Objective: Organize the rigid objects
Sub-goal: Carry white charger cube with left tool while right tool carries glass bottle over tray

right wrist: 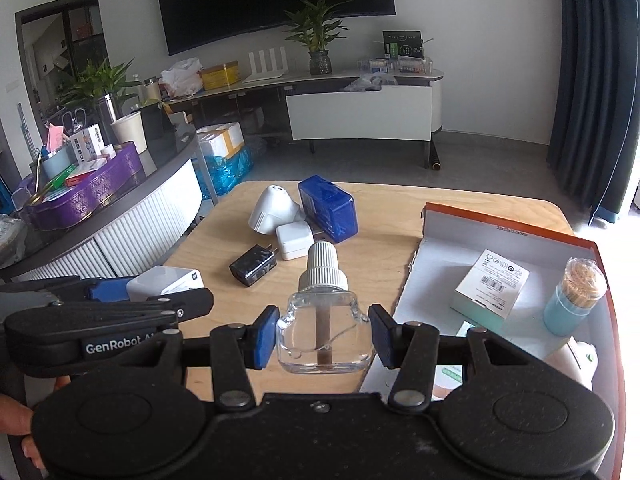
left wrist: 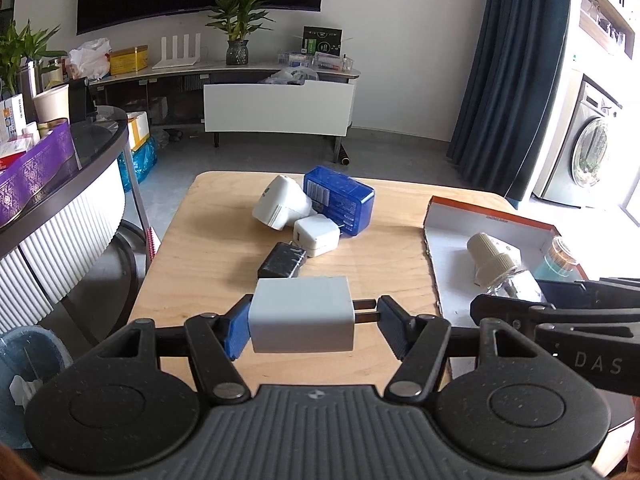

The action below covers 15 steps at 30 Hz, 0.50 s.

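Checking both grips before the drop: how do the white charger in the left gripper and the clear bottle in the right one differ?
The white charger is an opaque block; the clear bottle is see-through with a ribbed pale cap. The charger lies sideways, its prongs against one pad of the left gripper; the bottle stands upright in the right gripper. Both are clamped between blue pads, above the wooden table.

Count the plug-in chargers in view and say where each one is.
3. A white charger is held in the left gripper; a small white charger and a black charger lie on the wooden table. More may be hidden.
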Available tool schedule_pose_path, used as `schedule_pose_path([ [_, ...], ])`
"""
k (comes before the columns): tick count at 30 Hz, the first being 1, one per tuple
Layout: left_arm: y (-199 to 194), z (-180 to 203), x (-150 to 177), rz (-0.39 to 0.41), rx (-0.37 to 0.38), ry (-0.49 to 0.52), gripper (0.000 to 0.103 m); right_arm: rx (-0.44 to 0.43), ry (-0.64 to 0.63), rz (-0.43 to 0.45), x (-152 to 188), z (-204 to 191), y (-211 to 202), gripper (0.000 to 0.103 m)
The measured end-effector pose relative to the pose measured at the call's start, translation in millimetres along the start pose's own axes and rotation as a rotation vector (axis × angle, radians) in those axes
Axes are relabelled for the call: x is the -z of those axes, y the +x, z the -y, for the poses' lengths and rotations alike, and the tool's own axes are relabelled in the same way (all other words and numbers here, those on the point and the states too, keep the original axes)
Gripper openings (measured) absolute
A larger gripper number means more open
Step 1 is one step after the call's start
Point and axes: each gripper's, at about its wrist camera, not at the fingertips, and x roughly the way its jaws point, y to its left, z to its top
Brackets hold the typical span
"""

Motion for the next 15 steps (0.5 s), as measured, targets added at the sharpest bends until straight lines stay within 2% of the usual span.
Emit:
schedule_pose_path([
  [15,-14.8,32.6,4.5,0.008,0.046,0.051,0.066,0.042,0.050,0.052,11.5,21.4,-39.1,0.060],
])
